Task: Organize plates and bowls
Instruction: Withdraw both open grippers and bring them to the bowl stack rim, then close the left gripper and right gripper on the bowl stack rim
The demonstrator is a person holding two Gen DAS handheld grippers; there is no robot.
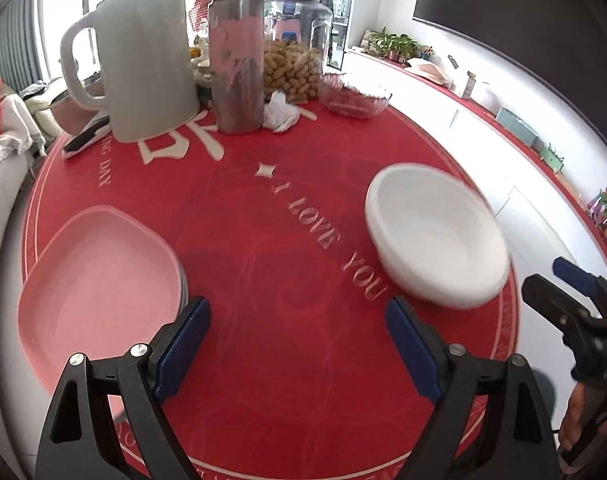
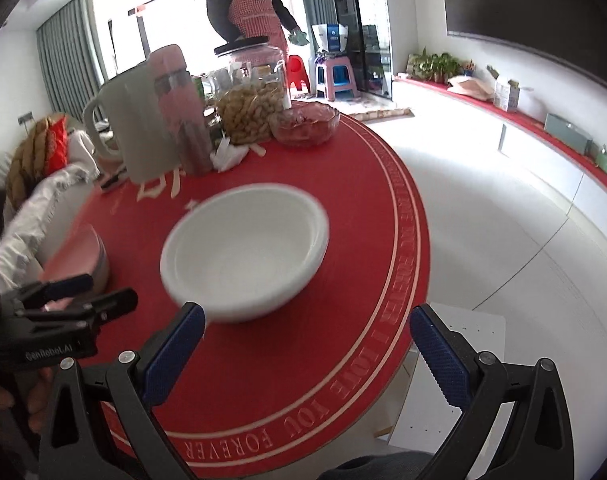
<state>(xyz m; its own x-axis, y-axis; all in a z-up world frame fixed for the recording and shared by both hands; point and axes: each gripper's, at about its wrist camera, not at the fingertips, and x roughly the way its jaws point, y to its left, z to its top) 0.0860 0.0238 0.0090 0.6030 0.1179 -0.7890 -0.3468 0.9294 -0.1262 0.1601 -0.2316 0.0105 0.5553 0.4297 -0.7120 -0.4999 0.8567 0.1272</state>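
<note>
Red desk (image 1: 263,240): white bowl (image 2: 245,258), pink plate (image 1: 99,280), well apart. Left claw (image 1: 297,344) spread, empty. Right claw (image 2: 307,354) spread, empty.

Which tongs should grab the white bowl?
Probably the right tongs: the white bowl sits just ahead of their open fingers. The left tongs, also open, are nearer the pink plate.

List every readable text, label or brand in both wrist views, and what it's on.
"I LOVE YOU": round red table mat, across its middle.
"NG DAY": same mat, left rim, start cut off.
"FOREVER I LOVE YOU": mat border ring in the right wrist view.
"GenRobot.AI": black body of the left gripper.
Large cream characters under the white kettle: partly hidden, unreadable.
Box labels on the far red shelf: too small.
</note>
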